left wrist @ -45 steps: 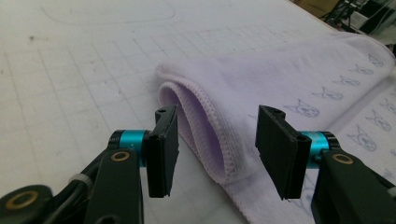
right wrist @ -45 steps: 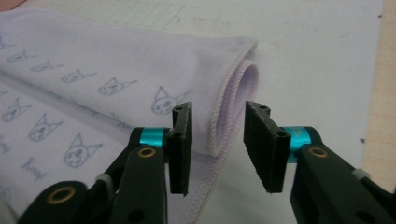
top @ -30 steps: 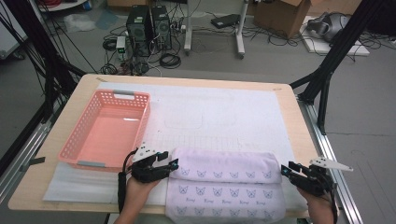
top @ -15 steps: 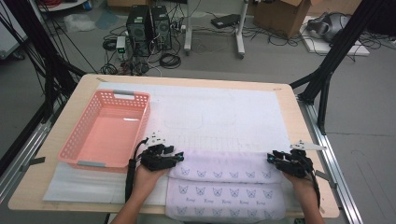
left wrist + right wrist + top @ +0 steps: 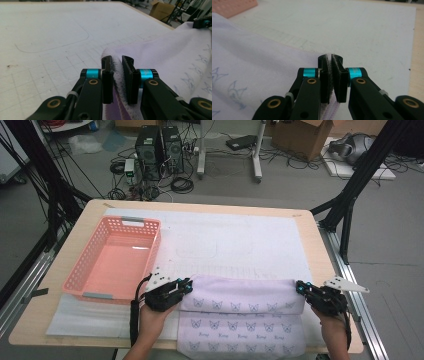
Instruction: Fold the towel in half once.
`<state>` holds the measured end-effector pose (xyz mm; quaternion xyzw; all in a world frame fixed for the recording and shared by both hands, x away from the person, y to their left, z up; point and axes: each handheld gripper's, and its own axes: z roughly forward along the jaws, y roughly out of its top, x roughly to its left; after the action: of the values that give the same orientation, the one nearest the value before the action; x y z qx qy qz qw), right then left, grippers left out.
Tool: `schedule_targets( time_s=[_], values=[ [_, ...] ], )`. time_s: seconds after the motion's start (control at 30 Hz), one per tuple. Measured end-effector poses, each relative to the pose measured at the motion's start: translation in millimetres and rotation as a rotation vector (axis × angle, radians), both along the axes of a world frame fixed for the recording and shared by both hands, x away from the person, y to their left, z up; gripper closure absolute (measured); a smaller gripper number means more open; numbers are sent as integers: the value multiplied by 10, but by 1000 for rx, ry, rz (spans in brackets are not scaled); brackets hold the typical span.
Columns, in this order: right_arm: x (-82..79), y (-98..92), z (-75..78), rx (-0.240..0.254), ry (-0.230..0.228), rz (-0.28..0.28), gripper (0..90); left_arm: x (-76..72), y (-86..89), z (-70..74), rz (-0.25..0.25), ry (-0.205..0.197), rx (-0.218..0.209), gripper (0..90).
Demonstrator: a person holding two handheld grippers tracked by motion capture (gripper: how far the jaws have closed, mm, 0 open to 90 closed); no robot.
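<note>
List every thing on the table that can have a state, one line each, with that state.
towel: lavender, butterfly print, far edge lifted and folded over toward the person, near edge hanging at the table's edge.
left gripper: shut on the towel's left corner; its jaws have just been closing.
right gripper: shut on the towel's right corner; jaws just been closing.
basket: pink, upright, empty.
white mat: flat on the table.

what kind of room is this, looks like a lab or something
Most likely a robotics or data-collection lab, not a home: a wooden table framed by black camera struts, desktop computers and loose cables on the grey floor, cardboard boxes behind.
</note>
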<state>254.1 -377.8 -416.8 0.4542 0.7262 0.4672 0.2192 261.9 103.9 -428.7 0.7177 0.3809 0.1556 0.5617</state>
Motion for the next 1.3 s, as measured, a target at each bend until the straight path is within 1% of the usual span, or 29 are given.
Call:
schedule_targets(
  time_s=[0.03,0.1,0.17,0.23,0.27,0.3,0.33,0.47,0.5,0.53,0.6,0.67,0.7,0.73,0.77,0.8,0.87,0.9,0.97,1.0,1.03,1.1,1.17,1.2,1.3],
  values=[
    [-61,2,14,7,-12,-4,854,-39,13,8,0,-5,-6,793],
    [-139,13,21,11,-9,-1,854,-115,32,17,-12,-8,-17,793],
    [-233,34,25,6,-10,2,854,-191,47,16,-18,-3,-16,790],
    [-322,41,33,-2,-16,4,854,-249,57,14,-22,6,-7,772],
    [-369,47,34,6,-15,0,854,-289,60,10,-23,11,0,766],
    [-418,50,31,5,-10,0,854,-320,62,3,-23,11,5,758],
    [-455,51,26,1,-5,-2,854,-351,63,-8,-30,19,7,754],
    [-592,39,-10,-9,37,-1,848,-468,79,-49,-43,49,30,736],
    [-624,35,-23,-12,40,-1,845,-478,87,-54,-45,53,30,724],
    [-646,34,-32,-12,52,-2,843,-490,105,-66,-43,62,28,721],
    [-683,32,-72,-32,81,2,839,-509,126,-87,-39,87,23,686],
    [-695,36,-111,-53,125,11,793,-523,140,-99,-28,96,25,643],
    [-697,38,-130,-63,146,3,752,-534,148,-99,-16,94,29,603],
    [-697,20,-140,-54,157,-6,703,-540,152,-95,-2,88,30,560],
    [-703,10,-135,-42,147,-20,651,-548,165,-80,15,78,32,524],
    [-723,-4,-110,-31,111,-46,629,-550,180,-61,25,65,25,502],
    [-760,-31,-27,8,36,-71,630,-544,211,-22,40,45,-1,479],
    [-764,-35,-5,1,8,-77,637,-532,213,-18,41,43,-3,470],
    [-736,-24,2,-18,-5,-66,651,-506,206,-34,43,51,0,466],
    [-699,-6,-14,-28,8,-56,658,-484,196,-52,39,62,8,466],
    [-647,29,-41,-44,31,-40,670,-472,188,-64,37,67,12,466],
    [-556,92,-88,-71,53,-12,683,-443,162,-85,31,76,19,466],
    [-449,193,-129,-108,88,16,696,-409,137,-104,17,83,26,464],
    [-408,220,-145,-117,93,25,696,-386,126,-116,3,87,36,456],
    [-274,292,-213,-143,131,59,689,-295,74,-159,-36,148,62,455]
  ],
)
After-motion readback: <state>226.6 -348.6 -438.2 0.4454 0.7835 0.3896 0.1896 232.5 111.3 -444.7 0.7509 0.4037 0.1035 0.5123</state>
